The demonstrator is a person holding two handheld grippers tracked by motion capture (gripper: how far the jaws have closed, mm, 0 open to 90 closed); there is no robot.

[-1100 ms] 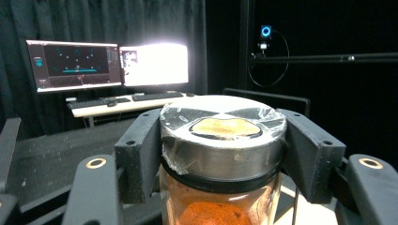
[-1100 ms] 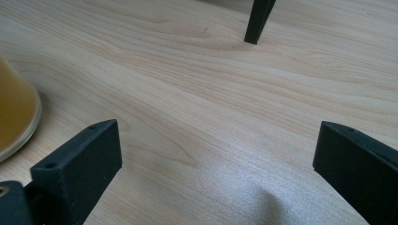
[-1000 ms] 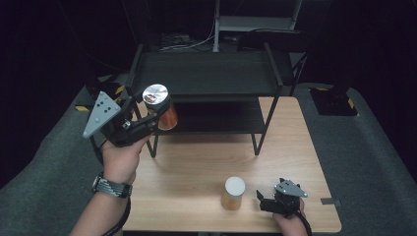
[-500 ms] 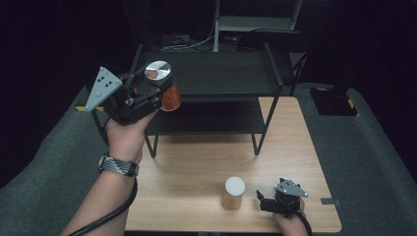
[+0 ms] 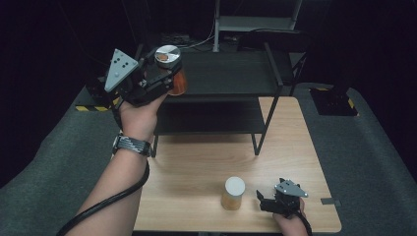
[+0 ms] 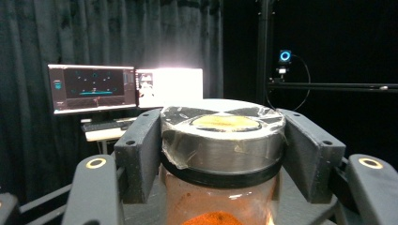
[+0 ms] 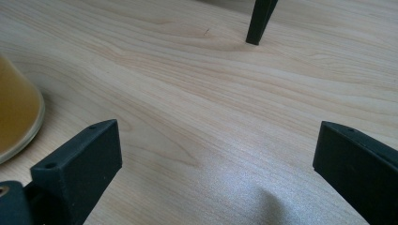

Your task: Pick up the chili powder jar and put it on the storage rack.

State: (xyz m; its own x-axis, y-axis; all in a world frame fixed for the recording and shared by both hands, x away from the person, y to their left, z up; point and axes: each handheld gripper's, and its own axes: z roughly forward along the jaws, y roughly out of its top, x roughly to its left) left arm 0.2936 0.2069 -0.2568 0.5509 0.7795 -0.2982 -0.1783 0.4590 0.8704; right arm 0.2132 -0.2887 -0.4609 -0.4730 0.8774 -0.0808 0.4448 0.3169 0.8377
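My left gripper (image 5: 164, 78) is shut on a glass spice jar (image 5: 171, 69) with a silver lid and orange powder inside. I hold it in the air at the left end of the black shelf's top (image 5: 231, 73). Up close, the jar (image 6: 223, 154) sits upright between the two black jaws, which press on its lid and neck. A second jar (image 5: 232, 193), yellow with a white lid, stands on the wooden table near the front edge. My right gripper (image 5: 268, 201) rests on the table just right of it, open, with bare wood between its jaws; the yellow jar's base (image 7: 16, 117) lies left of them.
A black two-level shelf unit (image 5: 216, 115) stands on the far half of the wooden table (image 5: 196, 162); one of its legs (image 7: 260, 21) lies ahead of the right gripper. Monitors (image 6: 91, 89) glow in the dark background beyond the shelf.
My left hand has lifted the spice jar higher and moved it forward and right, up to the level of the shelf's top. The right gripper and the yellow jar have stayed put.
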